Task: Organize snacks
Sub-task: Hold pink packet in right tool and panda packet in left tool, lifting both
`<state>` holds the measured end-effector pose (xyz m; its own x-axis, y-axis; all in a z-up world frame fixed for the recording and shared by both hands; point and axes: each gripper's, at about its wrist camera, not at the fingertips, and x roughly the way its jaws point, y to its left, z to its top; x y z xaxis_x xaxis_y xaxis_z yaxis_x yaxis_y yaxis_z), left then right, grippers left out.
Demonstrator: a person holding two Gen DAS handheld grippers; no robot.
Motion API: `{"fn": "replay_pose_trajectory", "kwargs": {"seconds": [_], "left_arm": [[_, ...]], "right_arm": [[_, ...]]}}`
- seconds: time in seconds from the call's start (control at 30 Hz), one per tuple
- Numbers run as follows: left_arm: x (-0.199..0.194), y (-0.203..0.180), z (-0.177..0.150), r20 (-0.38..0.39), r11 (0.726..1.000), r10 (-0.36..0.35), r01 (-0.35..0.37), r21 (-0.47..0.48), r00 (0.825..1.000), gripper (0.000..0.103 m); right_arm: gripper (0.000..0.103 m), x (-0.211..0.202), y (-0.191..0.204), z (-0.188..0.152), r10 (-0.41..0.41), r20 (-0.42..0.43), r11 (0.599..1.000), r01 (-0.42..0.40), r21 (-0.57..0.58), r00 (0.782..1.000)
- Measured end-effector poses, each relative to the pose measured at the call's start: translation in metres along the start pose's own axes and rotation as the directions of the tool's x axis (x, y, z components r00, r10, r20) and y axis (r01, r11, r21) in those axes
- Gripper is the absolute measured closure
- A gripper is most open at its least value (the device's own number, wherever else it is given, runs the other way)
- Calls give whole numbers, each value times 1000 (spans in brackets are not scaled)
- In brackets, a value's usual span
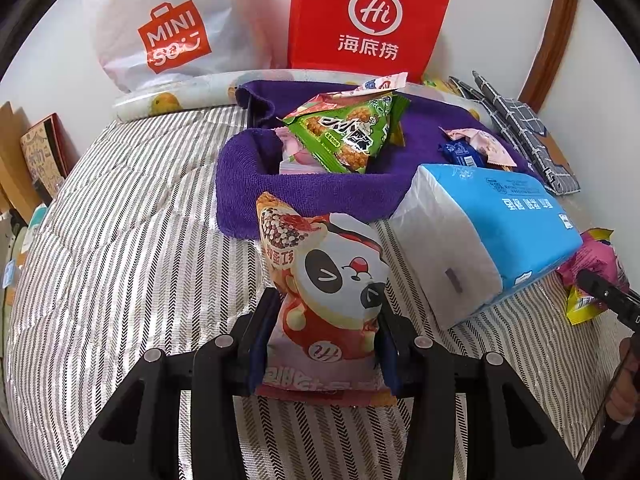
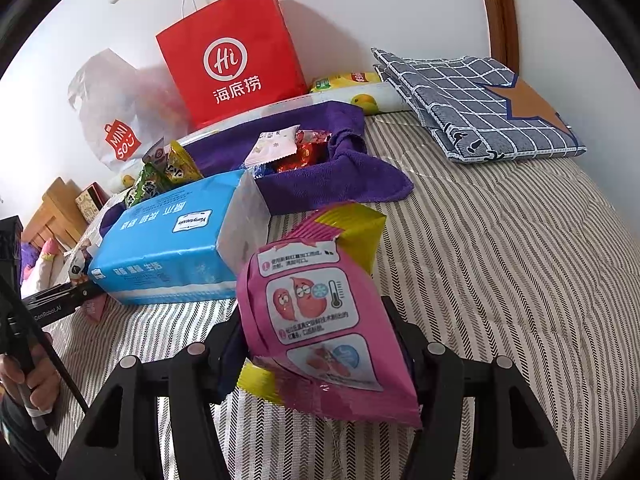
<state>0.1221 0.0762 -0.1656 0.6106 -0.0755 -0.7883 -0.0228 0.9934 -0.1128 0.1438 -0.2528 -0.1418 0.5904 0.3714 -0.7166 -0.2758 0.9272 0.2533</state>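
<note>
Since the purple towel bin (image 1: 256, 184) already holds snacks, both tongs carry more toward it — left gripper (image 1: 326, 340) pinching panda snack bag (image 1: 332, 280), right gripper (image 2: 320, 344) clamping pink packet (image 2: 316, 320), both above the bedspread.

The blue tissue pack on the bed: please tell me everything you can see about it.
The tissue pack is a soft rectangular block in blue plastic film with white printed text; its ends show white. It looks sealed and full. It lies tilted on the striped bedcover, its far end propped on the purple towel basket, between the two held snack bags.
</note>
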Motion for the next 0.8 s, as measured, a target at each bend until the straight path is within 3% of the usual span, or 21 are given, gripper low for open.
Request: {"fn": "replay_pose_trajectory", "kwargs": {"seconds": [0.47,0.8], "left_arm": [[-4,-1,-1,18,1000,-10,9,8,1000,59],[-22,-9,-4,100,998,-41,37,45,994,61]], "right_arm": [[46,-3,1,0,-7,15,1000,7,-3,1000],[52,-21,9,-11,-59,66,998,61,-32,996]]}}
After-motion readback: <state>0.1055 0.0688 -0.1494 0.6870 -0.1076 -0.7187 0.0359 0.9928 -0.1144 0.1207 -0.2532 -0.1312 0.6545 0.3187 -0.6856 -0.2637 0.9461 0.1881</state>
